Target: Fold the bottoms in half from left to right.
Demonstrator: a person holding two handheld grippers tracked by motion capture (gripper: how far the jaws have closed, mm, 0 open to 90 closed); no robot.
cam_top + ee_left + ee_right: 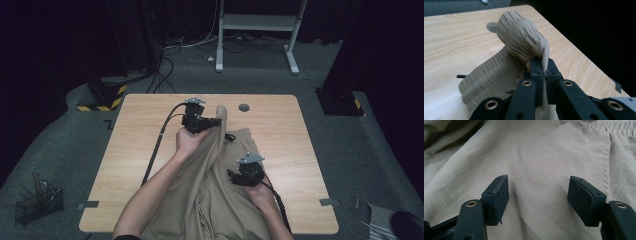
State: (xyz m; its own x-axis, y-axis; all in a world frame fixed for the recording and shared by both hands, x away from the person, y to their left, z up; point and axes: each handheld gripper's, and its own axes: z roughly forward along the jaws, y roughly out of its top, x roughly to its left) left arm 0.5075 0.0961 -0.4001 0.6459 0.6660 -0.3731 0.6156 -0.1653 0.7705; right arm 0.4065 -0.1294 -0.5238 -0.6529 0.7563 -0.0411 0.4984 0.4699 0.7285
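A pair of beige trousers lies down the middle of the wooden table, its gathered elastic waistband at the far end. My left gripper is shut on a fold of that waistband and holds it lifted above the table. My right gripper rests over the trouser fabric nearer the person, to the right. In the right gripper view its jaws stand wide apart, the right gripper open over flat cloth, nothing pinched between the pads.
A round grey cable port sits in the table's far edge. A black drawstring tip pokes out beside the cloth. On the floor stand a wire basket at left and a white desk frame beyond.
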